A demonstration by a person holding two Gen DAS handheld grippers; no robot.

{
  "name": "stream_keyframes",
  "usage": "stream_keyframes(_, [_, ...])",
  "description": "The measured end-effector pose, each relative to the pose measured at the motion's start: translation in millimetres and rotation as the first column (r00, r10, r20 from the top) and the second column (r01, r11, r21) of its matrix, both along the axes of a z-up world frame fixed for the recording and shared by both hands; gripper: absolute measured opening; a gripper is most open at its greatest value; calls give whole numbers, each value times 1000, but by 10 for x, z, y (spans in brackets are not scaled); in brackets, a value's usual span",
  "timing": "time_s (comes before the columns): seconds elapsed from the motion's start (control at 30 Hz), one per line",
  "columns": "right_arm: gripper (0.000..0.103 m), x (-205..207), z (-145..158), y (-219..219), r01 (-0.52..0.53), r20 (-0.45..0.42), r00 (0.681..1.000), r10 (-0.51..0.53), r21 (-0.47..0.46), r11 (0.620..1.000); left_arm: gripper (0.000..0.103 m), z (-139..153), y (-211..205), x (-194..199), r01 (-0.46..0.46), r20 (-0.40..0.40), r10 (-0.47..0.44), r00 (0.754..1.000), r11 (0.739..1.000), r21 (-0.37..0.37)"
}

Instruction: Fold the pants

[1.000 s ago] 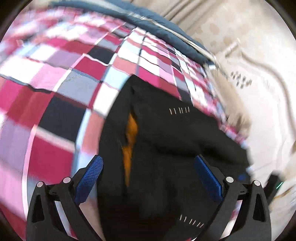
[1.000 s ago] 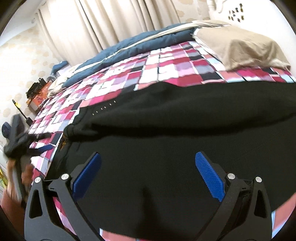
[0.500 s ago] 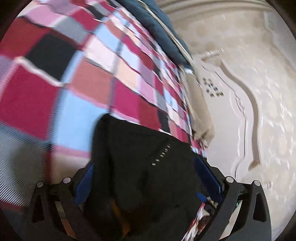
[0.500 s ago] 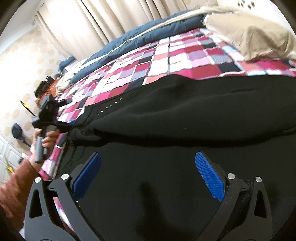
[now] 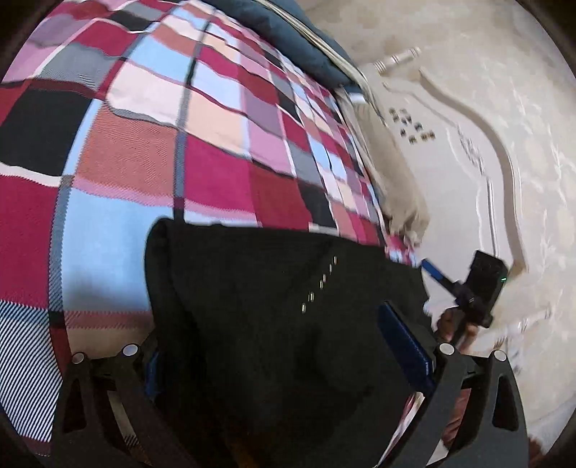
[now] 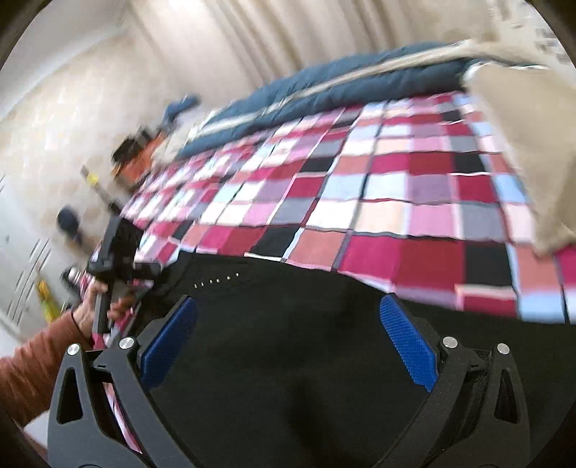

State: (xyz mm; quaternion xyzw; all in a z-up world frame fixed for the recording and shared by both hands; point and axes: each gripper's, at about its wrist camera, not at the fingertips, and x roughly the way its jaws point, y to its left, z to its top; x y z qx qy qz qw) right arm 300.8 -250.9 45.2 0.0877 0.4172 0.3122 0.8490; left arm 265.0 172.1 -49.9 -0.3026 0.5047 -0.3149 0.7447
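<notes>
- Your left tool (image 5: 288, 345) had its two blue pads wide apart, and black cloth filled the space between them. I could not tell if the pads were gripping it.
- Your right tool (image 6: 288, 345) was also spread wide, with the black cloth lying between its pads. I could not tell if it touched the cloth.
- The black pants (image 5: 273, 316) lay on the bed, close under both tools. A short row of small pale stitches (image 5: 320, 284) showed on the cloth.
- The bed had a checked blanket (image 5: 201, 151) in red, pink, blue and black squares.
- A tan pillow (image 6: 518, 136) sat at one end of the bed.
- A dark blue quilt (image 6: 324, 93) lay along the far side, near the pale curtains (image 6: 288, 32).
</notes>
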Motion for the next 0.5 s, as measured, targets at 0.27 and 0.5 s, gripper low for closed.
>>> stream_keyframes(0.27, [100, 759, -592, 270, -112, -238, 968, 84, -109, 988, 11, -247, 105, 153, -85, -93, 86, 992, 996, 24])
stream_keyframes(0.5, [16, 721, -636, 464, -189, -263, 955, 133, -199, 962, 8, -187, 107, 155, -78, -85, 81, 993, 996, 38])
